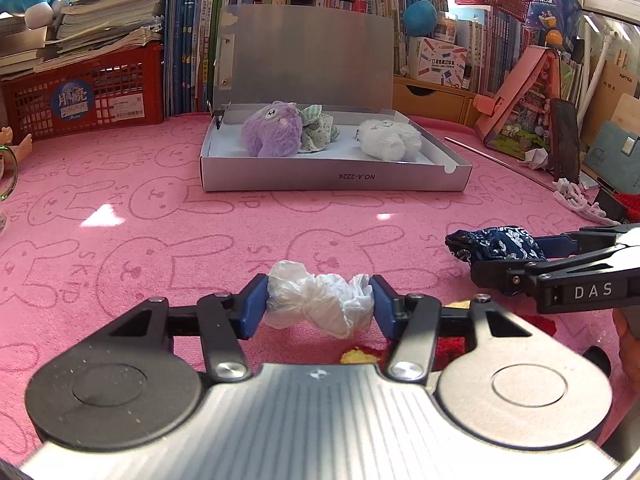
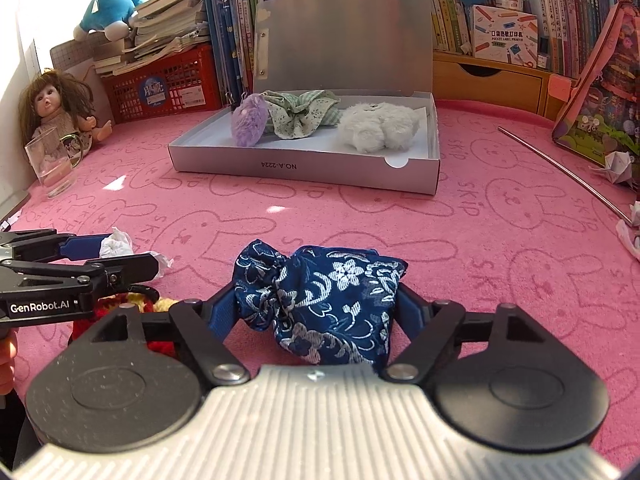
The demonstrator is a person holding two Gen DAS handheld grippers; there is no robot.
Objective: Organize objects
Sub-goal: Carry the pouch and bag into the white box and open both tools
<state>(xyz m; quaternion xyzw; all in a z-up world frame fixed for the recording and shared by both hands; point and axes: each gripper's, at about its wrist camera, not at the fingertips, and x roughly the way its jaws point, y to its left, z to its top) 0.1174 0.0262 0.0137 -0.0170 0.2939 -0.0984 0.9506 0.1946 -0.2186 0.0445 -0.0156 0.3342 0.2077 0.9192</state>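
My left gripper (image 1: 319, 305) is shut on a crumpled white plastic bag (image 1: 318, 300), low over the pink cloth. My right gripper (image 2: 320, 304) is shut on a dark blue floral cloth pouch (image 2: 320, 300); the pouch also shows in the left wrist view (image 1: 496, 245). An open silver box (image 1: 332, 182) stands ahead with its lid up. It holds a purple plush (image 1: 274, 130), a green patterned cloth (image 1: 318, 128) and a white plush (image 1: 390, 140). The box also shows in the right wrist view (image 2: 304, 172). The two grippers are side by side.
A red and yellow knitted item (image 1: 360, 354) lies under my left gripper. A doll (image 2: 60, 116) and a glass mug (image 2: 52, 164) stand at the far left. A red basket (image 1: 80, 96), books and a metal rod (image 2: 560, 168) border the pink mat.
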